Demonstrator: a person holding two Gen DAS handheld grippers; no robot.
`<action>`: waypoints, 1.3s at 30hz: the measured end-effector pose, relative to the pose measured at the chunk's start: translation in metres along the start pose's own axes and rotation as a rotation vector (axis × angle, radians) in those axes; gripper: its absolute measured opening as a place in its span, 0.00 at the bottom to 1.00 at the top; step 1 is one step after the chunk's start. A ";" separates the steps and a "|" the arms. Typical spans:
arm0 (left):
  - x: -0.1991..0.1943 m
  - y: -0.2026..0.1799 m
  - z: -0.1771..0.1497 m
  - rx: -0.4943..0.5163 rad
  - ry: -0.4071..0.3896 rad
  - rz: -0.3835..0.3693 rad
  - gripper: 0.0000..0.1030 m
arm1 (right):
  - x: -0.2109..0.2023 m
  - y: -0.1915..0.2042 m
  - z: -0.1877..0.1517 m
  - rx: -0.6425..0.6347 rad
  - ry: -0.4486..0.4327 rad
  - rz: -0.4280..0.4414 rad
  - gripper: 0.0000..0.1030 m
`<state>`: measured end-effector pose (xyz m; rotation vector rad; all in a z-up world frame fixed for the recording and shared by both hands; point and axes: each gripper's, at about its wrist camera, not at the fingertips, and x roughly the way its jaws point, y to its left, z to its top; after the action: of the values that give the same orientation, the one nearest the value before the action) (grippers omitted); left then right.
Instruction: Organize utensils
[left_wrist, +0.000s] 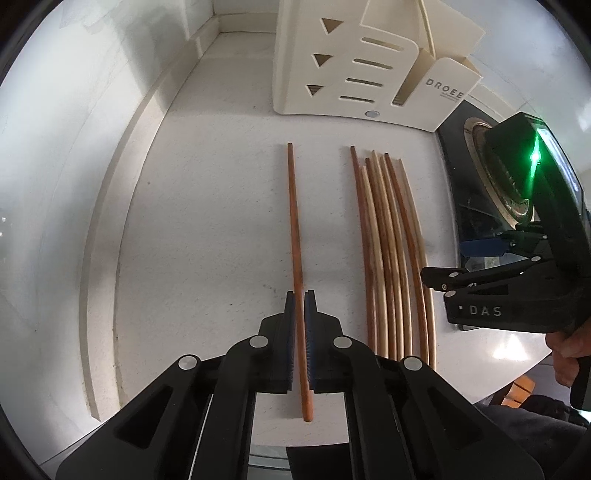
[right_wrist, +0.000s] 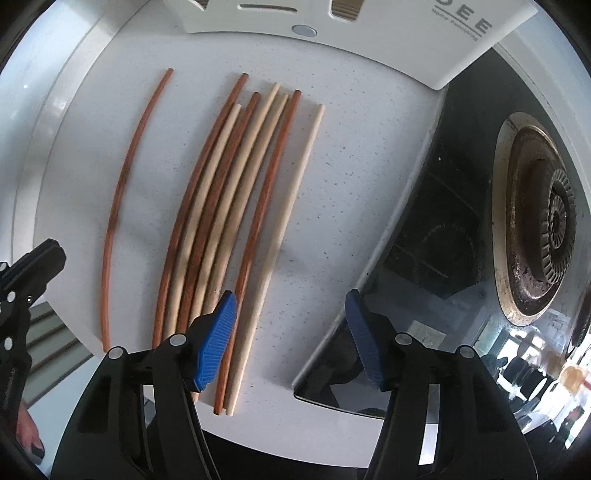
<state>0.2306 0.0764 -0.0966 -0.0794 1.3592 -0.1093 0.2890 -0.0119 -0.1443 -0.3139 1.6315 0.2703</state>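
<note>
Partly, left fingers (left_wrist: 290, 325) hide the red chopstick (left_wrist: 295, 229).

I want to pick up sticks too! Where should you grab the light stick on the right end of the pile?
Grip the light stick near its near end, coming straight down from above with the right gripper open. It lies flat on the counter, and its right side is free, so one finger fits there.

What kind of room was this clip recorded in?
Most likely a home kitchen: a speckled white countertop beside a black glass hob with a worn gas burner, wooden chopsticks laid out before a cream utensil holder.
</note>
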 end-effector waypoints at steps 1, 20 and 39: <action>0.001 0.000 0.000 0.002 0.004 0.001 0.03 | 0.000 -0.001 0.001 0.000 0.002 -0.002 0.59; 0.035 0.002 -0.003 -0.041 0.102 -0.034 0.05 | 0.023 -0.005 -0.001 0.015 0.054 0.020 0.48; 0.037 0.019 0.007 -0.031 0.156 -0.072 0.05 | -0.002 -0.016 0.001 0.044 0.029 0.034 0.08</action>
<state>0.2461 0.0902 -0.1333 -0.1485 1.5144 -0.1575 0.2957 -0.0263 -0.1417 -0.2585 1.6704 0.2561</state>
